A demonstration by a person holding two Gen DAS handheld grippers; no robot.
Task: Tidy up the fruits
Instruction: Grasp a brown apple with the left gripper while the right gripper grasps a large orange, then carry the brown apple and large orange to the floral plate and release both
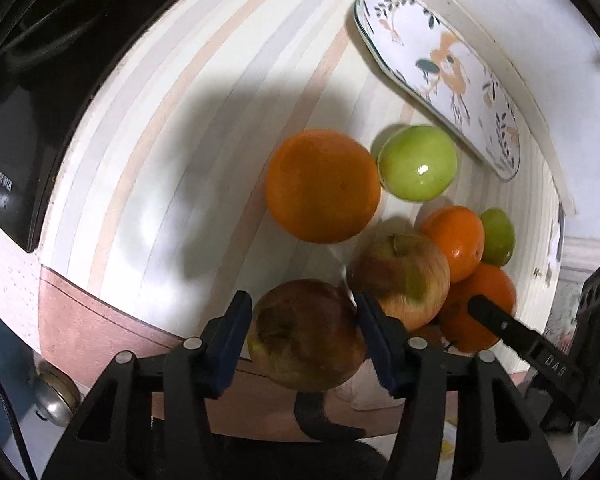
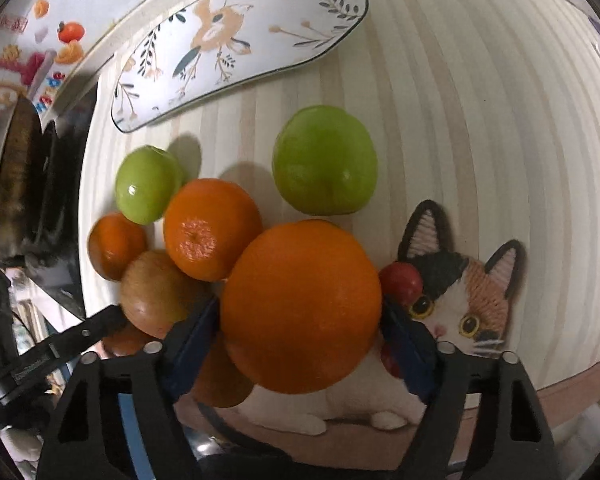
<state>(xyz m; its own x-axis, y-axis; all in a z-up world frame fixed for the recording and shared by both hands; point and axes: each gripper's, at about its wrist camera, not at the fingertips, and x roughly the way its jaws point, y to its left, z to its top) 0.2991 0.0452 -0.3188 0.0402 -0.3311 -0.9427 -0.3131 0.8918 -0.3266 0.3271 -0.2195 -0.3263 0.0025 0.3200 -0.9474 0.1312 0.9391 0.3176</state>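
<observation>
My left gripper (image 1: 304, 320) is shut on a reddish-brown apple (image 1: 306, 334) above the table's near edge. Beyond it lie a large orange (image 1: 322, 186), a green apple (image 1: 418, 164), a second red-green apple (image 1: 400, 276), two smaller oranges (image 1: 454, 240) and another green fruit (image 1: 498, 236). My right gripper (image 2: 300, 320) is shut on a big orange (image 2: 300, 306), held over the fruit pile: an orange (image 2: 212, 228), two green apples (image 2: 324, 160), a brownish apple (image 2: 156, 292). The right gripper's finger also shows in the left wrist view (image 1: 496, 322).
A long floral plate (image 2: 240, 44) lies on the striped tablecloth (image 2: 460, 120) beyond the fruit; it also shows in the left wrist view (image 1: 440, 68). A cat patch (image 2: 468, 296) is on the cloth at right. A dark appliance (image 1: 8, 160) stands at left.
</observation>
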